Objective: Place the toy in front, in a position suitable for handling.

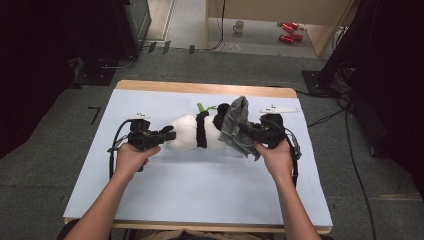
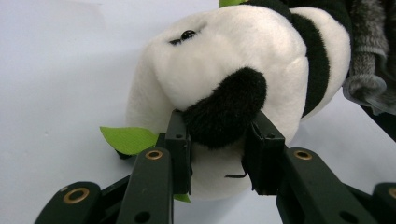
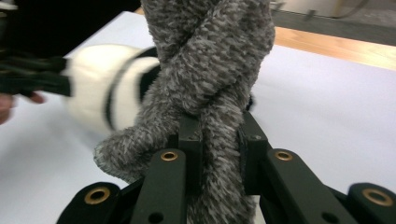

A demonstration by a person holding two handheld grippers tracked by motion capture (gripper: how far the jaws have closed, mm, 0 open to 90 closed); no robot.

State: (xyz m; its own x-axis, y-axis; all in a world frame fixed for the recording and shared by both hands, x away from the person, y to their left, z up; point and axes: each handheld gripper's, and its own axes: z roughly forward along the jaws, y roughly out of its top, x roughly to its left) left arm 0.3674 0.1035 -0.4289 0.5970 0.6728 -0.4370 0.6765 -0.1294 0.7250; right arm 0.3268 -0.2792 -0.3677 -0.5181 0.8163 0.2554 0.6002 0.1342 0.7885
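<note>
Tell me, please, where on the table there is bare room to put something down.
Free: the wide strip of table between the forearms, and the left margin beyond the left gripper. Crowded: the middle, where the panda toy, grey knit cloth and right gripper meet.

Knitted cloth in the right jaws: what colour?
Mottled grey and white knit cloth, clearest in the right gripper view.

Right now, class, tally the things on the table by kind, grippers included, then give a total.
Plush panda toy: 1
Grey knitted cloth: 1
Handheld grippers: 2, left gripper and right gripper
Total: 4
</note>
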